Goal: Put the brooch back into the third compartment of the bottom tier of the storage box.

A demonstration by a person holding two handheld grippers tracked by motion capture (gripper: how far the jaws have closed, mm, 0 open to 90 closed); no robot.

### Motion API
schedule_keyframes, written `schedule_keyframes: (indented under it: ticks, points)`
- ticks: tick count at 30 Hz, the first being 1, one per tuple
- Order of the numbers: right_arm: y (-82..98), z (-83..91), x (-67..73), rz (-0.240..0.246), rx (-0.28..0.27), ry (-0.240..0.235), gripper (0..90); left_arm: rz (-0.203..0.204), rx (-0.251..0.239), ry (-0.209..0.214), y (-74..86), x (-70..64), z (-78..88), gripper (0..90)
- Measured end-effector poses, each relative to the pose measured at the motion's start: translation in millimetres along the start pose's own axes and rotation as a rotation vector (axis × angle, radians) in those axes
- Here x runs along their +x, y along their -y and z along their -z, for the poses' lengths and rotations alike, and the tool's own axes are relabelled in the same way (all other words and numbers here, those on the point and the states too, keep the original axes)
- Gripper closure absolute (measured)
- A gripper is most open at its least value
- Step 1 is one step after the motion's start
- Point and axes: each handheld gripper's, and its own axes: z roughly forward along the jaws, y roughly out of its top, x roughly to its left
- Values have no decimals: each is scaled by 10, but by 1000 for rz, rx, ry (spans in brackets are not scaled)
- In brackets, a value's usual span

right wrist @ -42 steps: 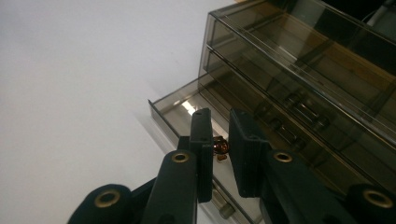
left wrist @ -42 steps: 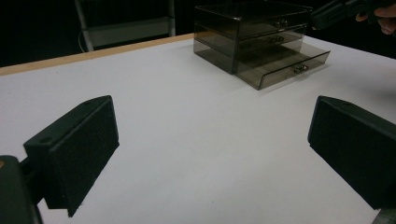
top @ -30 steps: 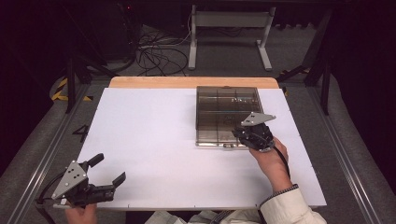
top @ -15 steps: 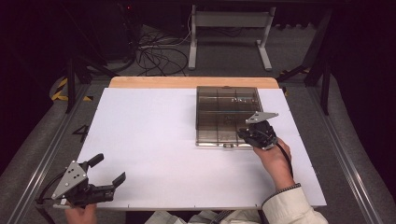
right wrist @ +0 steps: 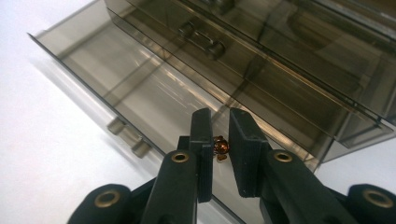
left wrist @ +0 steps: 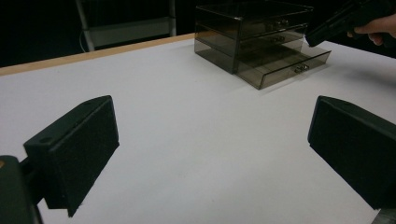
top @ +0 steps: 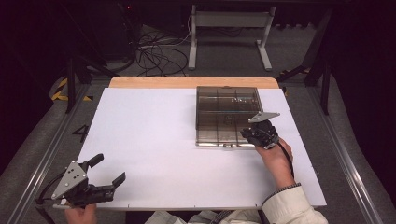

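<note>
Right gripper (right wrist: 219, 149) has its fingers nearly together, clamped on a small amber bead-like object (right wrist: 220, 146), too small to identify further. It sits near the fingertips, directly above the bottom drawer (right wrist: 154, 100) of the smoky clear drawer unit (top: 228, 114). That drawer is pulled out toward the fingers, and its two-post handle (right wrist: 127, 136) is down-left of them. In this view its floor looks empty. The drawer above is closed, just beyond the fingertips.

Left gripper (top: 100, 179) has its fingers wide apart with nothing between them, above bare table (top: 149, 135), drawer unit well ahead of it.

Judged status: drawer opened, item picked and carried over the drawer. Left to do: release it in, probably push the drawer shut.
</note>
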Motion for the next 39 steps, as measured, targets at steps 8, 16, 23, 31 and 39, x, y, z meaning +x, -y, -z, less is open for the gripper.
schedule_keyframes:
  ticks: [8,16,23,31,39]
  points:
    - [51,-49,-74,-16,15,28,803,1,1,0,1,-1,0,25]
    - [82,-103,-133,-39,29,35,803,3,0,1,2,-1,-5,25]
    - [96,-144,-171,-53,39,44,803,7,3,-1,7,4,-9,25]
    - [103,-174,-188,-54,48,44,802,5,6,-2,6,0,-9,25]
    - [104,-198,-193,-52,50,47,779,2,3,0,5,-1,-7,26]
